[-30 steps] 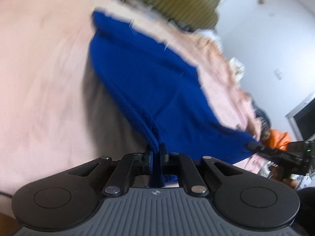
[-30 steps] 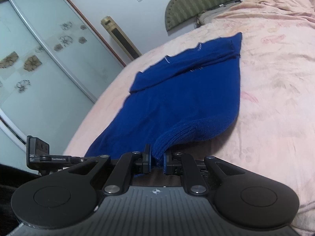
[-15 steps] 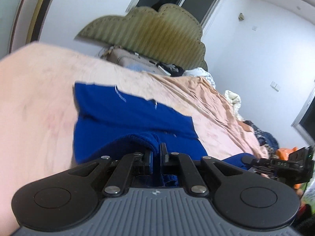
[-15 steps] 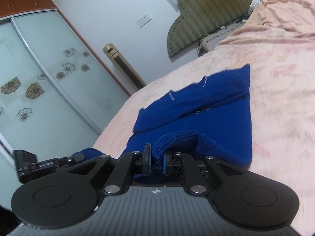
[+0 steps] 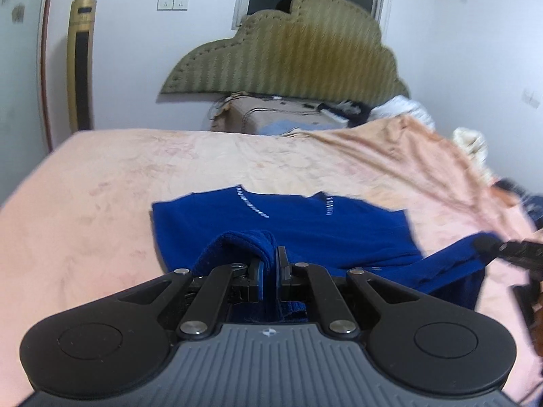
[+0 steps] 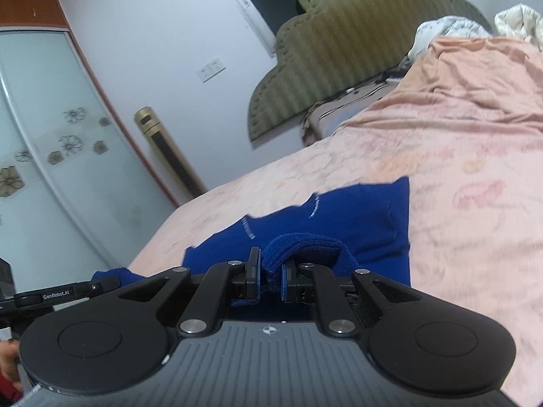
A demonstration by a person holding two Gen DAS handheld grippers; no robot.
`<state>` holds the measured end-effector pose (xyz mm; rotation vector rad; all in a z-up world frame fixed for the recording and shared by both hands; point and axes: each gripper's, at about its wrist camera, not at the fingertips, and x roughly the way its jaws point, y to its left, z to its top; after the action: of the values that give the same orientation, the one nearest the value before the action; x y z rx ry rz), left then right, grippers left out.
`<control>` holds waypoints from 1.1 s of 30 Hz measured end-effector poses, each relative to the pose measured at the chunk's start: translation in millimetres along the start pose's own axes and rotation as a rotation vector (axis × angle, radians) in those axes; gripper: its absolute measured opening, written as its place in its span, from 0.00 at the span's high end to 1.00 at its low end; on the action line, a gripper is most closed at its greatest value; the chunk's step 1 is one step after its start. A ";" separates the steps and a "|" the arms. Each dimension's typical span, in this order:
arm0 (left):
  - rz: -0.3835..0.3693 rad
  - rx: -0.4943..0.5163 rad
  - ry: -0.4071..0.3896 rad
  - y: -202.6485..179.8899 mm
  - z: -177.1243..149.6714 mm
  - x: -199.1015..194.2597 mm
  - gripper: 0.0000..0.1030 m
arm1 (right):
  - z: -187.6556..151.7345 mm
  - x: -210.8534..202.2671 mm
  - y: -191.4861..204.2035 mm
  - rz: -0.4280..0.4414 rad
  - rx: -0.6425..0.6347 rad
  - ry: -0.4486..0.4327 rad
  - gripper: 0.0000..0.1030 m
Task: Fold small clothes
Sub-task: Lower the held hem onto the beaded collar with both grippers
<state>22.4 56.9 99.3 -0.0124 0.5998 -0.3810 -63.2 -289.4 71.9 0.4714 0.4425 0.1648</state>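
Item: blue garment [image 5: 305, 224], knit, deep blue, with short white stitched marks near its far edge. It lay on the bed [image 5: 101, 176], which was covered by a pale pink sheet with a faint floral print. The far part of the garment rested flat on the sheet; the near edge was lifted off it at two corners.

Left claw [image 5: 270, 268]: clenched on a ribbed fold of the blue garment, the cloth bunched up in a hump just above the pads. In the right wrist view its tip showed at the left edge, with blue cloth at its end.

Right claw [image 6: 270, 276]: clenched on another ribbed fold of the same garment, the fabric rising in a roll over the fingers. In the left wrist view it appeared at the right edge, blurred, apparently drawing a corner of the cloth up from the sheet.

Surroundings: olive padded headboard [image 5: 288, 54] with a scalloped top, standing against a white wall; a cardboard box [image 5: 271, 115] at the head of the bed; a gold tower unit [image 5: 79, 61] upright by the wall; a sliding wardrobe door [image 6: 40, 156] with flower decals; rumpled white bedding [image 6: 451, 30] at the far corner.
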 end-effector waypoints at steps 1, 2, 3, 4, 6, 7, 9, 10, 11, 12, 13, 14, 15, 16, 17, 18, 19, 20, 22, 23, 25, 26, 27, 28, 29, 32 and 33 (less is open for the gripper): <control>0.020 0.016 0.005 -3.7 2.3 7.6 0.94 | 1.2 6.4 1.5 -0.019 -0.015 -0.005 0.86; 0.035 0.025 0.009 -6.6 4.0 13.5 0.94 | 2.1 12.2 2.7 -0.030 -0.031 -0.004 0.86; 0.044 0.032 0.014 -7.9 5.9 19.7 0.94 | 3.0 18.0 3.2 -0.044 -0.042 -0.008 0.86; 0.054 0.036 0.020 -9.2 7.2 26.1 0.94 | 3.6 23.4 3.1 -0.054 -0.047 -0.011 0.86; 0.069 0.037 0.037 -10.2 9.6 37.5 0.94 | 5.8 34.3 1.7 -0.066 -0.048 -0.012 0.86; 0.073 0.038 0.042 -9.9 10.1 40.7 0.94 | 6.9 38.6 0.5 -0.072 -0.045 -0.012 0.86; 0.084 0.048 0.044 -10.9 12.1 45.7 0.94 | 9.5 46.3 -2.9 -0.079 -0.034 -0.012 0.86; 0.088 0.056 0.042 -11.5 13.6 47.7 0.94 | 11.0 49.7 -4.6 -0.082 -0.030 -0.013 0.86; 0.093 0.064 0.041 -12.3 15.1 49.3 0.94 | 12.2 52.2 -5.7 -0.086 -0.029 -0.014 0.86; 0.097 0.070 0.043 -13.4 17.4 51.9 0.94 | 13.6 54.5 -6.9 -0.091 -0.028 -0.017 0.86; 0.102 0.076 0.044 -13.7 19.9 54.6 0.94 | 14.4 56.3 -8.1 -0.095 -0.026 -0.019 0.86; 0.104 0.080 0.044 -13.8 21.8 56.3 0.94 | 16.0 58.5 -9.5 -0.098 -0.023 -0.021 0.86; 0.108 0.084 0.045 -14.0 23.8 58.5 0.94 | 17.8 60.7 -11.2 -0.101 -0.020 -0.024 0.86; 0.113 0.088 0.047 -14.0 26.0 61.0 0.94 | 19.1 61.9 -12.3 -0.103 -0.017 -0.027 0.86; 0.118 0.091 0.048 -14.2 28.0 63.5 0.94 | 20.9 64.1 -13.7 -0.106 -0.015 -0.030 0.86; 0.121 0.094 0.048 -14.4 30.0 66.1 0.94 | 21.7 65.6 -14.8 -0.108 -0.014 -0.033 0.86; 0.125 0.100 0.046 -15.0 31.8 68.6 0.94 | 23.1 67.2 -15.6 -0.109 -0.013 -0.035 0.86; 0.128 0.108 0.044 -16.2 33.3 70.9 0.94 | 24.6 69.1 -16.3 -0.111 -0.013 -0.037 0.86; 0.132 0.122 0.041 -18.3 36.6 76.0 0.94 | 27.4 72.6 -17.9 -0.114 -0.013 -0.042 0.86; 0.134 0.129 0.040 -19.3 38.4 78.6 0.94 | 28.7 74.4 -18.1 -0.117 -0.017 -0.045 0.86; 0.136 0.139 0.037 -20.5 42.2 84.0 0.94 | 31.3 79.2 -18.7 -0.126 -0.026 -0.048 0.86; 0.138 0.143 0.035 -20.9 44.5 87.4 0.94 | 32.9 81.8 -19.1 -0.130 -0.028 -0.050 0.86; 0.139 0.146 0.035 -20.6 46.7 91.2 0.94 | 34.6 84.6 -19.5 -0.133 -0.032 -0.052 0.86; 0.141 0.147 0.036 -20.2 49.1 95.6 0.94 | 36.5 87.7 -19.6 -0.136 -0.036 -0.053 0.86; 0.144 0.146 0.039 -19.4 51.8 100.7 0.94 | 38.6 91.2 -19.8 -0.140 -0.040 -0.056 0.86; 0.143 0.143 0.057 -16.2 58.1 117.1 0.94 | 43.2 101.9 -21.5 -0.145 -0.046 -0.058 0.86; 0.145 0.141 0.064 -14.6 59.8 123.1 0.94 | 44.8 106.5 -21.9 -0.148 -0.048 -0.057 0.86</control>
<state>143.7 -6.0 83.1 0.1783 0.6317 -0.2828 53.1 -299.8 57.5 0.3931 0.4152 0.0187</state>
